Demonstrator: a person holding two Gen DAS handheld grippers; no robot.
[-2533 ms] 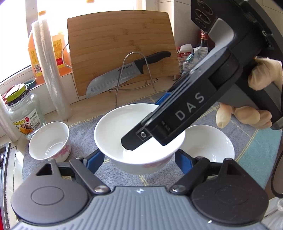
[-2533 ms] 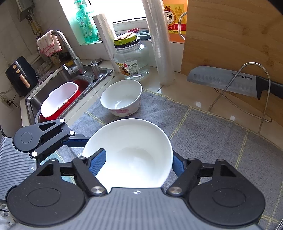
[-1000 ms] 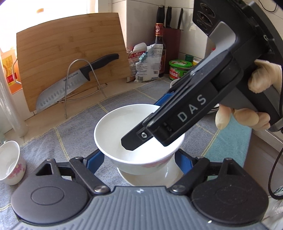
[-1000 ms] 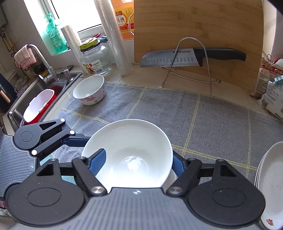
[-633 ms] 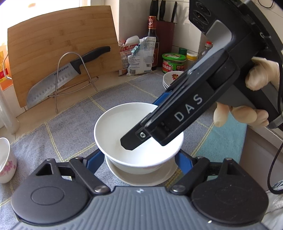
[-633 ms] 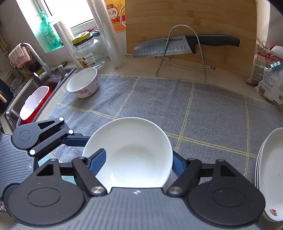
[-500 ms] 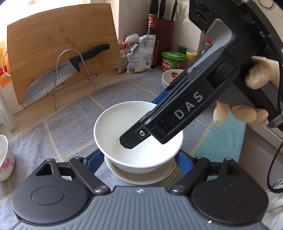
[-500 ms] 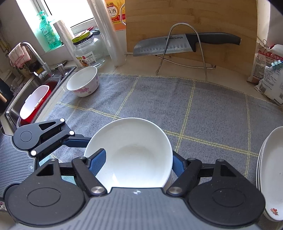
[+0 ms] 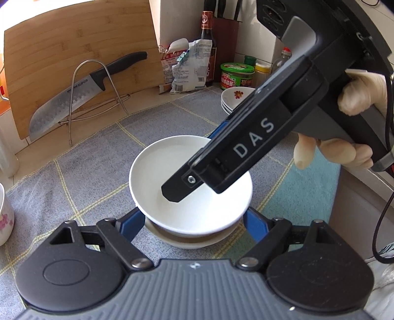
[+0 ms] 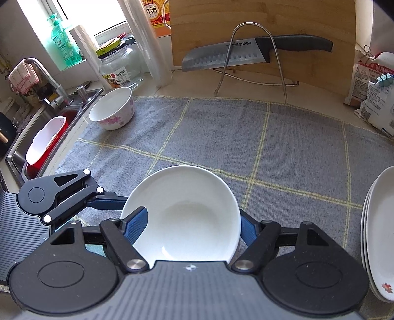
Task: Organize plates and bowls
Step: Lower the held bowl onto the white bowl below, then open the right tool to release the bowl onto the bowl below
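Observation:
A white bowl [image 9: 157, 177] is held between both grippers. My left gripper [image 9: 190, 221] is shut on it from the near side, and my right gripper [image 10: 188, 225] is shut on it [image 10: 187, 197] from the other side. The bowl sits low over a second white bowl [image 9: 189, 240] that rests on the grey cloth; whether they touch I cannot tell. The right gripper's body [image 9: 258, 137] reaches over the bowl in the left wrist view. A small flowered bowl [image 10: 112, 112] stands far left near the sink. A stack of white plates [image 10: 379, 233] is at the right.
A knife [image 10: 246, 54] rests on a wire rack against a bamboo cutting board [image 10: 270, 22]. A glass jar [image 10: 120, 66] and a film roll [image 10: 150, 44] stand by the window. The sink [image 10: 41, 137] is left. Food bags [image 9: 187, 66], a bottle and jars stand at the back right.
Both grippers carried the bowl rightward from beside the flowered bowl and lowered it over the second white bowl. The plate stack came into view.

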